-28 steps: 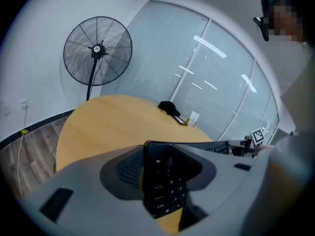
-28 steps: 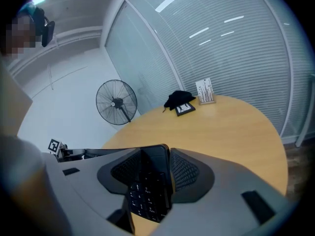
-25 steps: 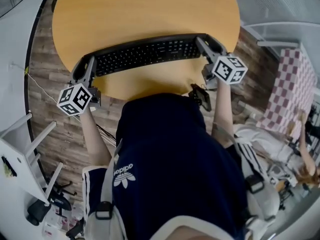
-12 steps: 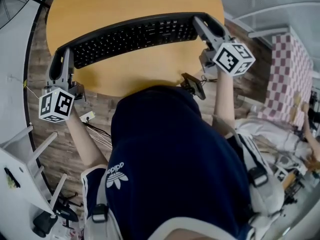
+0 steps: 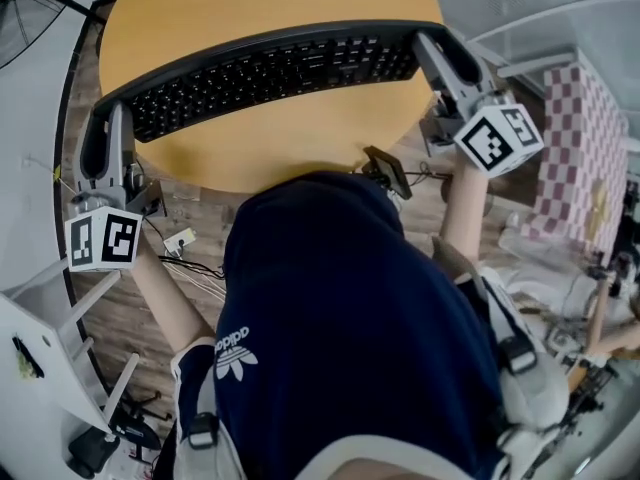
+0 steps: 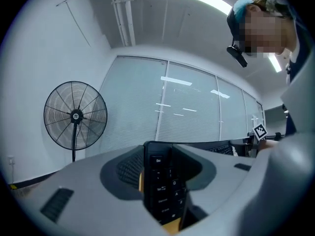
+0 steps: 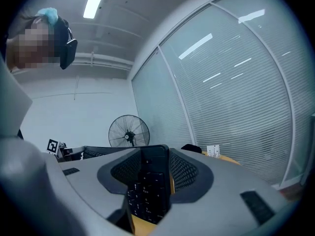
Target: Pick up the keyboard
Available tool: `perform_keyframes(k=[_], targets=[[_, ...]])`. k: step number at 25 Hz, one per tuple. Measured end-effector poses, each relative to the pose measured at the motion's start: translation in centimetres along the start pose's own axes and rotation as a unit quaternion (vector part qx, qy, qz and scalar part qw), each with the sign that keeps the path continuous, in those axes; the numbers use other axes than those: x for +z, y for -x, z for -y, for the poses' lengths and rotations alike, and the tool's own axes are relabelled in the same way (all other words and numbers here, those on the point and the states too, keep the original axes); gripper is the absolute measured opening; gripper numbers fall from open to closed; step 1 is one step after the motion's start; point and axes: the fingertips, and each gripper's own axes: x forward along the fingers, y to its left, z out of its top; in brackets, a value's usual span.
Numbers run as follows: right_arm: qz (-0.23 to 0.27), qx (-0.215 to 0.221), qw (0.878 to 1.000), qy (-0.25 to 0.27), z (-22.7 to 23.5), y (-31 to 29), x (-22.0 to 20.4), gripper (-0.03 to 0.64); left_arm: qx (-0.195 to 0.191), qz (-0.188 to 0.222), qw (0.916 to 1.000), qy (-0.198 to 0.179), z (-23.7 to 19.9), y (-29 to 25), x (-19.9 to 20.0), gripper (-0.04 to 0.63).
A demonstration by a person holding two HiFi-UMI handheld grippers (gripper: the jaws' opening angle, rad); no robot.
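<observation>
A long black keyboard (image 5: 270,73) hangs above the round wooden table (image 5: 270,3), held by both ends. My left gripper (image 5: 105,133) is shut on its left end, seen edge-on as the keyboard (image 6: 162,186) between the jaws in the left gripper view. My right gripper (image 5: 440,53) is shut on the right end; the keyboard (image 7: 147,191) fills the gap between the jaws in the right gripper view. Both marker cubes point back towards the person.
A standing fan (image 6: 75,116) is beyond the left gripper, also seen as the fan (image 7: 129,131) in the right gripper view. White chair legs (image 5: 60,298) stand at lower left. A checked cloth (image 5: 575,148) lies at right. Cables (image 5: 190,263) trail on the wood floor.
The keyboard has risen off the table with both grippers and now sits higher and closer in the head view. Both grippers have spread outwards in the picture, still holding its ends.
</observation>
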Motion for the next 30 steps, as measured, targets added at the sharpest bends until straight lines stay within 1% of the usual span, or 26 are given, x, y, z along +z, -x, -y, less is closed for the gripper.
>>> perform_keyframes(k=[4, 8, 11, 17, 23, 30], targets=[[0.012, -0.003, 1.0, -0.001, -0.5, 1.6, 0.6, 0.173, -0.001, 0.009, 0.9999, -0.013, 1.1, 0.8, 1.3, 0.169], [0.03, -0.009, 0.999, 0.005, -1.5, 4.4, 1.4, 0.173, -0.002, 0.024, 0.9996, -0.016, 2.7, 3.0, 2.4, 0.169], [0.04, -0.015, 0.999, 0.014, -2.3, 5.7, 2.0, 0.173, 0.0, 0.031, 0.9995, -0.012, 3.3, 4.1, 2.5, 0.169], [0.039, -0.024, 0.999, 0.02, -2.5, 5.8, 2.4, 0.173, 0.0, 0.026, 0.9997, -0.001, 3.0, 3.8, 2.4, 0.17], [0.045, -0.029, 0.998, 0.017, -3.8, 8.4, -0.1, 0.173, -0.001, 0.024, 0.9997, -0.003, 3.7, 6.8, 0.6, 0.17], [0.039, -0.04, 0.998, 0.016, -3.8, 8.5, -0.7, 0.173, -0.003, 0.009, 0.9999, 0.006, 3.4, 6.7, -0.2, 0.17]])
